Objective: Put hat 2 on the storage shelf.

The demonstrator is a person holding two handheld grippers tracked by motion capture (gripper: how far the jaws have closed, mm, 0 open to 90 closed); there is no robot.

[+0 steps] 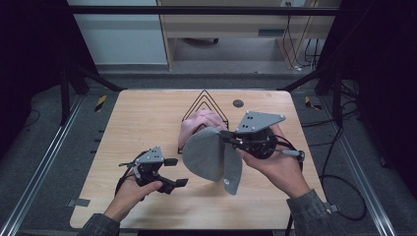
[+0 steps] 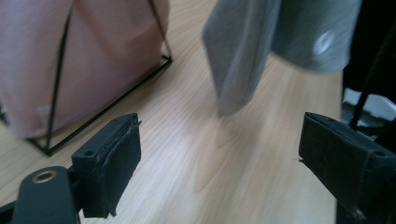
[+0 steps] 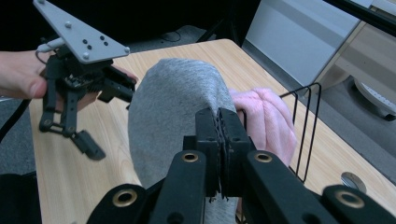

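Observation:
A grey cloth (image 1: 211,155) hangs above the wooden table (image 1: 142,118), and my right gripper (image 1: 228,135) is shut on its upper edge. In the right gripper view the black jaws (image 3: 219,121) pinch the grey cloth (image 3: 173,107) tight. Behind it a pink cloth (image 1: 196,125) is draped in a black wire rack (image 1: 204,101). My left gripper (image 1: 174,172) stands open at the front left, apart from the cloth, with nothing between its pads (image 2: 114,158). The left gripper view looks at the pink cloth (image 2: 93,56), the rack's base (image 2: 107,107) and the grey cloth (image 2: 243,56) hanging.
A dark round hole (image 1: 238,103) sits in the table behind the rack. Black frame posts stand at both back corners. Bare wood lies to the left of the rack and along the table's front edge (image 1: 196,227).

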